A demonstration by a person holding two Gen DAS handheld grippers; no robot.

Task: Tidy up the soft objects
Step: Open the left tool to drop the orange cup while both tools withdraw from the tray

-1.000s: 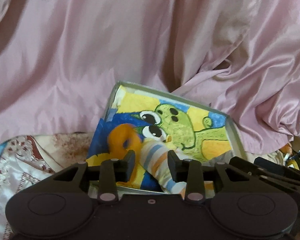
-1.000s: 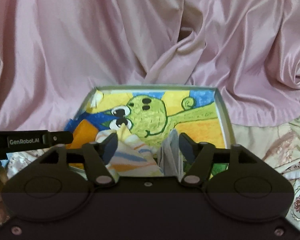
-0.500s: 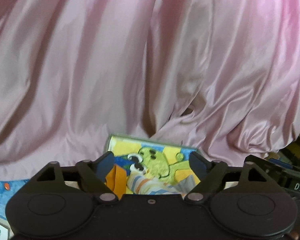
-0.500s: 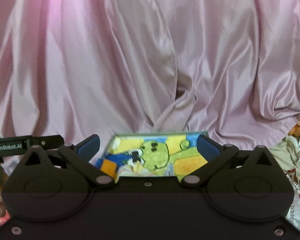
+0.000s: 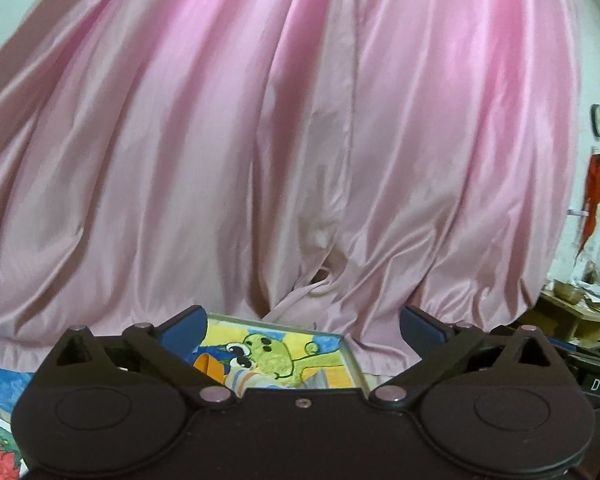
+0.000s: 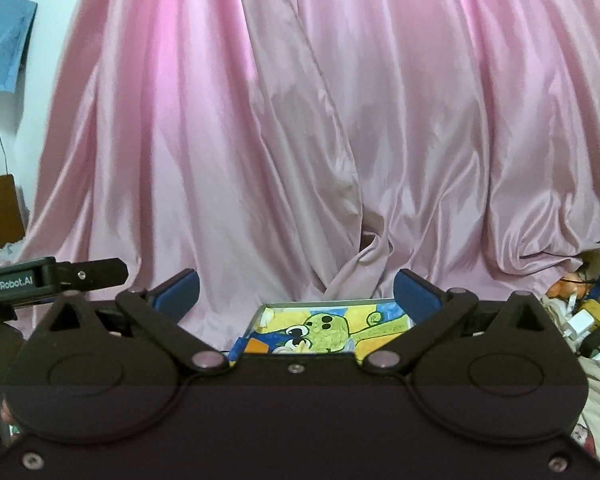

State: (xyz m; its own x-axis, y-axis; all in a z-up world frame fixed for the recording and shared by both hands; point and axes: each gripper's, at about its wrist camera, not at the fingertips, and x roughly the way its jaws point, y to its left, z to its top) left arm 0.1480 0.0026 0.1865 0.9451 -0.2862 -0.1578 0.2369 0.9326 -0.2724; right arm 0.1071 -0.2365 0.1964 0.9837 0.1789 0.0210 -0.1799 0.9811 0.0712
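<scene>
Striped cloth (image 5: 247, 378) lying in cartoon-printed tray (image 5: 350, 354), near pink curtain (image 5: 300, 140). Left gripper (image 5: 302, 326) still opening, nothing between jaws. Right gripper (image 6: 296, 290) released, empty.

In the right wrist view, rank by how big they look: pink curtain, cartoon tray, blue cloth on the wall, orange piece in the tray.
1. Pink curtain, fills most of the view.
2. Cartoon tray, partly hidden by the claw.
3. Blue cloth, cut off at the edge, so its rank against the tray is unsure.
4. Orange piece.

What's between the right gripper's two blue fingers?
Nothing held. In the right wrist view, the open right gripper frames only the cartoon box further off.
</scene>
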